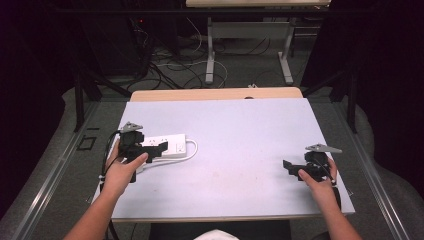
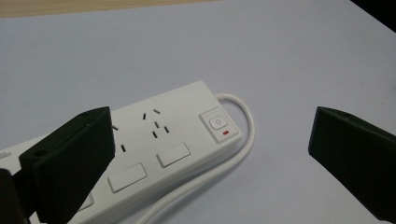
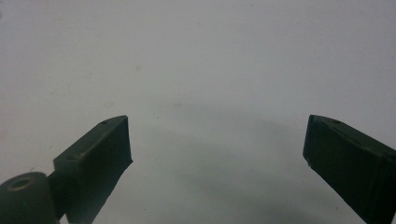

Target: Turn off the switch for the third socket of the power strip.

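Note:
A white power strip [image 1: 169, 145] lies flat on the white tabletop [image 1: 235, 130] at the left, its white cable [image 1: 192, 150] looping round its right end. In the left gripper view the power strip [image 2: 163, 140] shows sockets, flat covers and a switch [image 2: 217, 123] with a red light. My left gripper [image 1: 159, 148] hovers over the strip's left part, open, its jaws wide apart with nothing between them [image 2: 210, 144]. My right gripper [image 1: 290, 167] sits near the table's right front, open over bare tabletop [image 3: 217, 149].
The white board rests on a wooden table whose far edge [image 1: 215, 94] shows. Beyond it the floor holds tangled cables [image 1: 170, 65] and the legs of another table [image 1: 210, 55]. Dark frames flank both sides.

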Motion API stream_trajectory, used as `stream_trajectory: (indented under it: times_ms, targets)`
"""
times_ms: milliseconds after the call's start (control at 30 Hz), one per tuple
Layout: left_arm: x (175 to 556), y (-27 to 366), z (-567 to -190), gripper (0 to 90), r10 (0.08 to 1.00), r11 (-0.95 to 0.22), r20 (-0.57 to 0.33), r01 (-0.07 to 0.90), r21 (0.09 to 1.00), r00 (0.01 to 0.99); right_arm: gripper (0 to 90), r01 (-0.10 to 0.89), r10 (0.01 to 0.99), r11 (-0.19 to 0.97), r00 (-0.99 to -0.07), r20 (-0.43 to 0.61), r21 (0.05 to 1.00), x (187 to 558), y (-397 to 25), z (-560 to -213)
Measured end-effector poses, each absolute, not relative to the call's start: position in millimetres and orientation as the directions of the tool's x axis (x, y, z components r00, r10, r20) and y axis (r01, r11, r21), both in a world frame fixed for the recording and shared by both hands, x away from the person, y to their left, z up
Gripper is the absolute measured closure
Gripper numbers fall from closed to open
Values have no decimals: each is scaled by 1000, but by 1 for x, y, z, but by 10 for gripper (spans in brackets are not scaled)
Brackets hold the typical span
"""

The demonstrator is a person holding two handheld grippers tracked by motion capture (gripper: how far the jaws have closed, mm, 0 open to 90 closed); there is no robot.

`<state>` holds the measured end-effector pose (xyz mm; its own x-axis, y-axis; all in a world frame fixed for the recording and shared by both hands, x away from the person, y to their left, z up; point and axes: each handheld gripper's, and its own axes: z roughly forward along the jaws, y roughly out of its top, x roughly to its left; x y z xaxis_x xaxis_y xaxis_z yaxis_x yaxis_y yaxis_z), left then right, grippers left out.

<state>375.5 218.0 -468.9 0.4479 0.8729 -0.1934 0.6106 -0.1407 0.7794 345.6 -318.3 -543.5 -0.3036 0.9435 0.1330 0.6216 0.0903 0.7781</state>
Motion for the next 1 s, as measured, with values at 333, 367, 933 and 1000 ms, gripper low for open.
stream_trajectory:
  times_ms: [333,367,933,1000]
  targets:
    - [369,202,-477,7,856,-191,-156,582,791,493,72,619,943,92,-306,132,780,345,-318,-543]
    - [368,199,-479,7,854,-188,-163,585,789,494,72,620,943,92,-306,132,779,345,-318,-543]
    - [356,167,-503,23,818,-242,-150,569,786,555,72,620,942,91,-306,134,780,345,-318,-543]
    - [354,165,-507,25,815,-241,-154,569,787,558,72,619,943,90,-306,134,780,345,-318,-543]
